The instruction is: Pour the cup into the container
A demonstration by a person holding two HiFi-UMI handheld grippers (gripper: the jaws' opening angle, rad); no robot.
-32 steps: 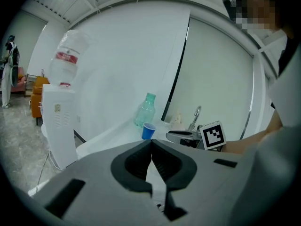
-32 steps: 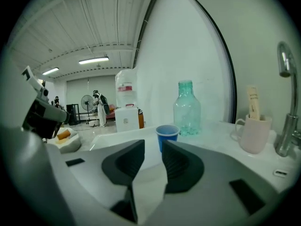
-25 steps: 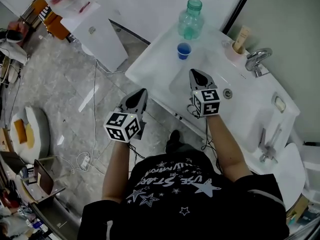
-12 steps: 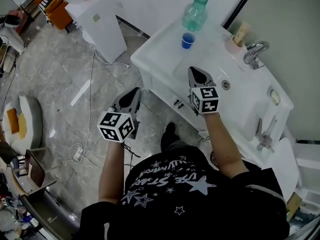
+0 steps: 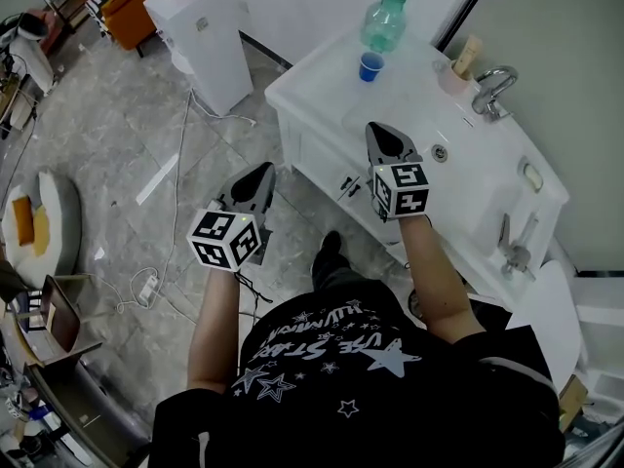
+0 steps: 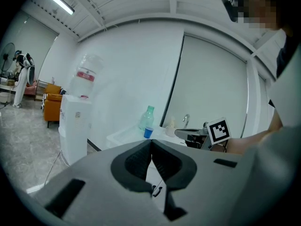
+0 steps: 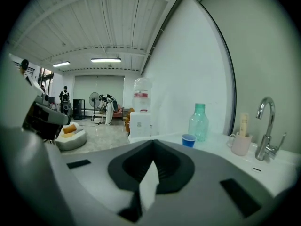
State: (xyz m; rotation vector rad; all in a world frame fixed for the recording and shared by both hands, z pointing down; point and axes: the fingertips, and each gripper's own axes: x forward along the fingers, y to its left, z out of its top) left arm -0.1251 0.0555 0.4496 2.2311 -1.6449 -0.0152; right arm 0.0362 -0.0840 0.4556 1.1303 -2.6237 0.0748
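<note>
A small blue cup (image 5: 370,65) stands on the white sink counter (image 5: 322,91), right in front of a green plastic bottle (image 5: 383,19). My right gripper (image 5: 382,131) hovers over the basin's near side, short of the cup, shut with nothing in it. My left gripper (image 5: 261,175) hangs over the floor, left of the counter, also shut and empty. In the right gripper view the cup (image 7: 189,140) and bottle (image 7: 199,121) lie ahead beyond the closed jaws (image 7: 153,143). From the left gripper (image 6: 151,141) view, the cup (image 6: 148,133) and bottle (image 6: 147,117) are far off.
A chrome faucet (image 5: 492,91) and a pink mug (image 5: 451,76) holding a tube stand at the counter's back right. A white water dispenser (image 5: 200,37) stands on the floor to the left. Cables (image 5: 161,281) trail across the tiled floor below my left gripper.
The counter, cup and bottle have drifted up and to the right in the head view. The left gripper sits slightly lower and farther from the counter. Both grippers remain shut.
</note>
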